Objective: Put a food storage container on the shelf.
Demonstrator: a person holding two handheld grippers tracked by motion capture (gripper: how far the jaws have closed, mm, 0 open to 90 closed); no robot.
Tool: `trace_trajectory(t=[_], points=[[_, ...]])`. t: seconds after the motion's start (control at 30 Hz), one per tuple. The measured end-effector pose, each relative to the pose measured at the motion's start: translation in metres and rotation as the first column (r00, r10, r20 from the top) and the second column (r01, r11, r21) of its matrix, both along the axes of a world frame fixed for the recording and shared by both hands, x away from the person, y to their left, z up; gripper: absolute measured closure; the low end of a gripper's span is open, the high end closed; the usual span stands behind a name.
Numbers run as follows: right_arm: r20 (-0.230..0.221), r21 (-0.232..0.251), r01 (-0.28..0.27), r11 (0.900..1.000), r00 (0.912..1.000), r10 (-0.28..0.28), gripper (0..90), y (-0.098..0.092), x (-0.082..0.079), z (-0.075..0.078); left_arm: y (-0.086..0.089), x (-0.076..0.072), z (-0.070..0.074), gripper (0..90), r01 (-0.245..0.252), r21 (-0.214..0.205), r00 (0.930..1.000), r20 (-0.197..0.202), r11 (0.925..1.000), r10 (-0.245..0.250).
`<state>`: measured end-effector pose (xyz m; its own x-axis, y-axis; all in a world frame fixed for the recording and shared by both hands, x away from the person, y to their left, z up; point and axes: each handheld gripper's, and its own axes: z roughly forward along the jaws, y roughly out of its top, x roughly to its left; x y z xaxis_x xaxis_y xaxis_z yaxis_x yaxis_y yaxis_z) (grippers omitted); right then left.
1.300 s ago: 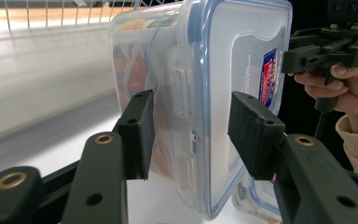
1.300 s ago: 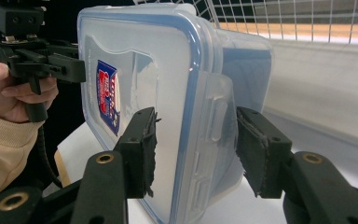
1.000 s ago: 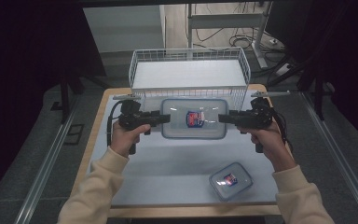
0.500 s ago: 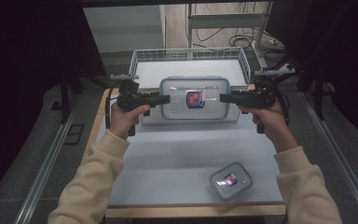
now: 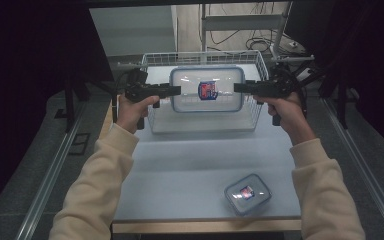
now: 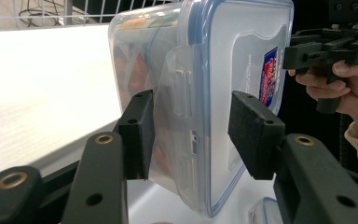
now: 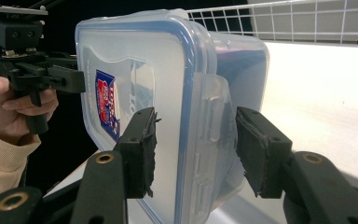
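From above, your left gripper (image 5: 176, 90) and right gripper (image 5: 238, 87) clamp the two short ends of the big box (image 5: 207, 89), holding it lid-up over the wire basket (image 5: 152, 120). A small box (image 5: 247, 193) sits near the table's (image 5: 190, 170) front edge.

In the left gripper view, your pads (image 6: 139, 133) press the box's (image 6: 205, 84) end across lid and base.

In the right gripper view, your pads (image 7: 140, 149) squeeze the box's (image 7: 168, 93) other end by its latch.
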<state>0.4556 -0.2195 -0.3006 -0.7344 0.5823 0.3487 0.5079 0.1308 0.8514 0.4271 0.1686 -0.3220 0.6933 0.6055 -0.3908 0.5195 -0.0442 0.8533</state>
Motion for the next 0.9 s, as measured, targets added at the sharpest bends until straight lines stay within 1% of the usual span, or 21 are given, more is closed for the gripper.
trace_trajectory(t=[0.07, 0.13, 0.23, 0.27, 0.3, 0.33, 0.37, 0.4, 0.43, 0.47, 0.53, 0.57, 0.6, 0.63, 0.67, 0.7, 0.77, 0.8, 0.83, 0.9], points=[[-0.004, -0.003, 0.000, 1.0000, 1.0000, 0.000, 49.5, 0.002, 0.004, 0.001, 0.001, 0.002, 0.001, 52.0, -0.001, 0.000, 1.0000, -0.003, 1.0000, 0.001], [-0.011, -0.006, 0.001, 1.0000, 0.9999, -0.001, 49.5, 0.003, 0.010, 0.003, 0.003, 0.010, 0.003, 52.0, -0.005, -0.006, 0.9999, -0.013, 1.0000, 0.005], [-0.022, -0.011, 0.000, 0.9999, 0.9997, 0.000, 49.5, 0.006, 0.018, 0.007, 0.006, 0.018, 0.006, 52.0, -0.005, -0.006, 0.9999, -0.014, 1.0000, 0.005], [-0.022, -0.011, 0.000, 0.9999, 0.9997, 0.000, 49.5, 0.006, 0.018, 0.007, 0.006, 0.018, 0.006, 52.0, -0.005, -0.006, 0.9999, -0.014, 1.0000, 0.005], [-0.024, -0.014, 0.001, 0.9999, 0.9997, -0.001, 49.5, 0.008, 0.024, 0.010, 0.008, 0.023, 0.007, 52.0, -0.006, -0.011, 0.9998, -0.019, 0.9999, 0.006], [-0.025, -0.016, 0.002, 0.9999, 0.9997, -0.003, 49.4, 0.009, 0.026, 0.012, 0.008, 0.023, 0.007, 52.0, -0.006, -0.011, 0.9998, -0.019, 0.9999, 0.006], [-0.027, -0.018, 0.003, 0.9998, 0.9996, -0.004, 49.4, 0.011, 0.029, 0.013, 0.010, 0.029, 0.008, 51.9, -0.006, -0.013, 0.9998, -0.020, 0.9999, 0.006], [-0.027, -0.018, 0.003, 0.9998, 0.9996, -0.004, 49.4, 0.011, 0.029, 0.013, 0.010, 0.029, 0.008, 51.9, -0.006, -0.013, 0.9998, -0.020, 0.9999, 0.006], [-0.029, -0.022, 0.006, 0.9997, 0.9996, -0.006, 49.4, 0.012, 0.035, 0.015, 0.010, 0.031, 0.008, 51.9, -0.009, -0.017, 0.9997, -0.025, 0.9998, 0.008], [-0.031, -0.023, 0.005, 0.9997, 0.9995, -0.006, 49.4, 0.013, 0.038, 0.016, 0.011, 0.036, 0.008, 51.9, -0.010, -0.018, 0.9996, -0.026, 0.9998, 0.010], [-0.035, -0.023, 0.004, 0.9997, 0.9994, -0.005, 49.3, 0.013, 0.041, 0.016, 0.011, 0.038, 0.008, 51.8, -0.015, -0.020, 0.9993, -0.034, 0.9997, 0.014], [-0.044, -0.023, 0.004, 0.9997, 0.9990, -0.005, 49.3, 0.014, 0.047, 0.015, 0.012, 0.043, 0.007, 51.8, -0.020, -0.023, 0.9989, -0.042, 0.9995, 0.019], [-0.044, -0.023, 0.004, 0.9997, 0.9990, -0.005, 49.3, 0.014, 0.047, 0.015, 0.012, 0.043, 0.007, 51.8, -0.020, -0.023, 0.9989, -0.042, 0.9995, 0.019], [-0.054, -0.022, 0.005, 0.9998, 0.9985, -0.006, 49.3, 0.015, 0.052, 0.014, 0.012, 0.046, 0.007, 51.8, -0.023, -0.023, 0.9988, -0.045, 0.9995, 0.022], [-0.054, -0.022, 0.005, 0.9998, 0.9985, -0.006, 49.3, 0.015, 0.052, 0.014, 0.012, 0.048, 0.006, 51.8, -0.026, -0.024, 0.9986, -0.046, 0.9994, 0.025], [-0.063, -0.019, 0.005, 0.9998, 0.9980, -0.006, 49.3, 0.015, 0.058, 0.013, 0.012, 0.052, 0.006, 51.8, -0.026, -0.022, 0.9985, -0.050, 0.9994, 0.025], [-0.068, -0.016, 0.006, 0.9999, 0.9977, -0.007, 49.3, 0.015, 0.061, 0.013, 0.011, 0.054, 0.007, 51.7, -0.030, -0.025, 0.9982, -0.052, 0.9992, 0.028], [-0.072, -0.011, 0.008, 0.9999, 0.9974, -0.008, 49.2, 0.014, 0.063, 0.013, 0.011, 0.056, 0.007, 51.7, -0.025, -0.015, 0.9981, -0.056, 0.9996, 0.025], [-0.076, -0.009, 0.010, 0.9999, 0.9970, -0.011, 49.2, 0.014, 0.065, 0.013, 0.011, 0.059, 0.007, 51.7, -0.025, -0.017, 0.9980, -0.058, 0.9995, 0.024], [-0.091, -0.007, 0.015, 0.9999, 0.9957, -0.016, 49.0, 0.013, 0.069, 0.013, 0.011, 0.063, 0.009, 51.6, -0.026, -0.022, 0.9966, -0.079, 0.9994, 0.024]])
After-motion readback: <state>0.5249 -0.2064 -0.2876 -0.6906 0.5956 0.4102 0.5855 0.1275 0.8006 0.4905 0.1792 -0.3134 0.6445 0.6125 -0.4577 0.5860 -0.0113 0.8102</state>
